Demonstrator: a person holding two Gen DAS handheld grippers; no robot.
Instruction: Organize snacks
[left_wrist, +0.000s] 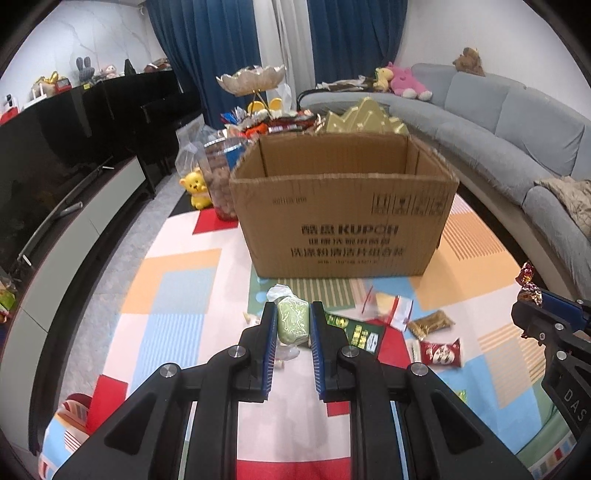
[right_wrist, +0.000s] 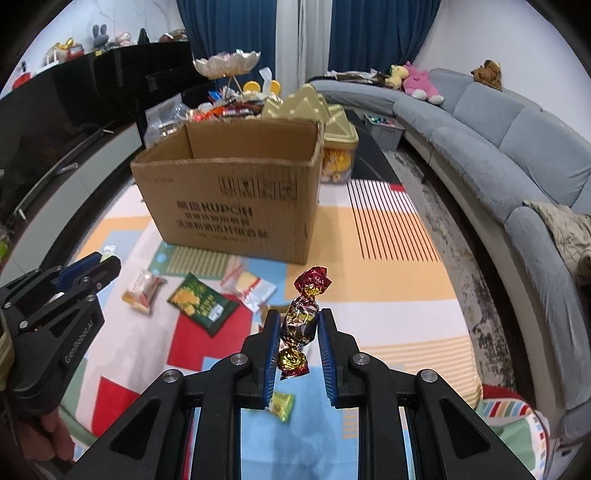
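Left gripper (left_wrist: 293, 320): clamped on a pale green wrapped snack (left_wrist: 293, 320), held between its blue pads above the patterned mat (left_wrist: 177, 295); clear wrapper twisted at both ends. Right gripper (right_wrist: 298, 325): closed on a foil-wrapped candy (right_wrist: 300, 320), upright between the pads; red and gold foil, twisted ends above and below. Cardboard box (left_wrist: 343, 221): open-topped, on the mat beyond both grippers; loose snack packets (left_wrist: 439, 352) lie before it.

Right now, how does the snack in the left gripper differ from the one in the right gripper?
The pale green wrapped snack is plump, matte and in clear film; the red-and-gold foil candy is shiny, crinkled and twisted at both ends. The green one lies lengthwise between the left gripper pads; the foil one sticks out past the right gripper. Both are clamped, lifted before the cardboard box.
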